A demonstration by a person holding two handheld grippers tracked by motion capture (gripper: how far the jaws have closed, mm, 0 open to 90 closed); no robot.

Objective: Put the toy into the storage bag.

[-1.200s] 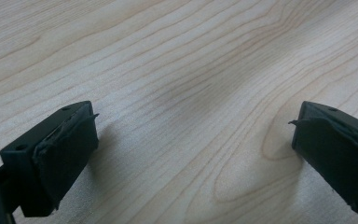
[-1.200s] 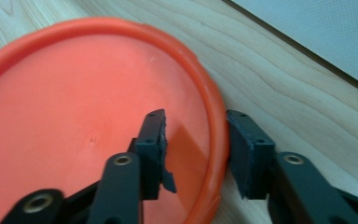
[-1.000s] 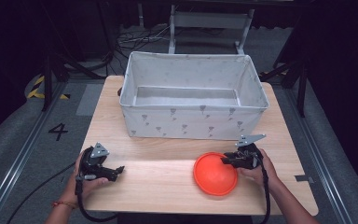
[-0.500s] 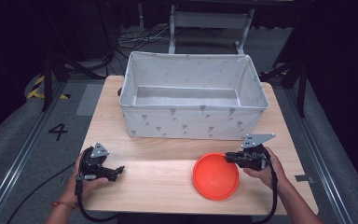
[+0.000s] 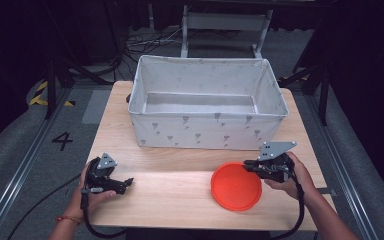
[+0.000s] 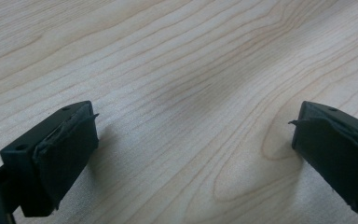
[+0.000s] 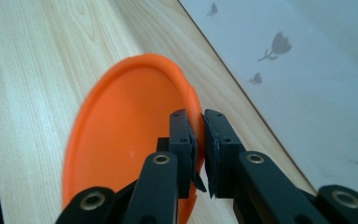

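**Orange plate pinched at its rim, in front of the bin**

The table (image 5: 180, 200) is pale wood, and the bin (image 5: 207, 132) serves as the landmark: a white fabric box with a small grey flower print, standing on the far half of the tabletop with its inside bare.

The plate (image 5: 235, 187) is round and orange. It sits in front of the bin, toward the bin's right end and a little clear of its front wall. In the right gripper view the plate (image 7: 121, 140) is tilted, its far edge toward the wood, with the bin's printed wall just beyond.

The right tongs (image 5: 250, 164) are clenched on the plate's rim at the edge nearest the bin, one pad on each face of the rim (image 7: 198, 154). The right hand (image 5: 292, 175) holds them in front of the bin's right corner.

The left tongs (image 5: 126, 184) hang in front of the bin's left end, well apart from it. Their jaws are released, standing wide over bare wood (image 6: 193, 135) with nothing between them.
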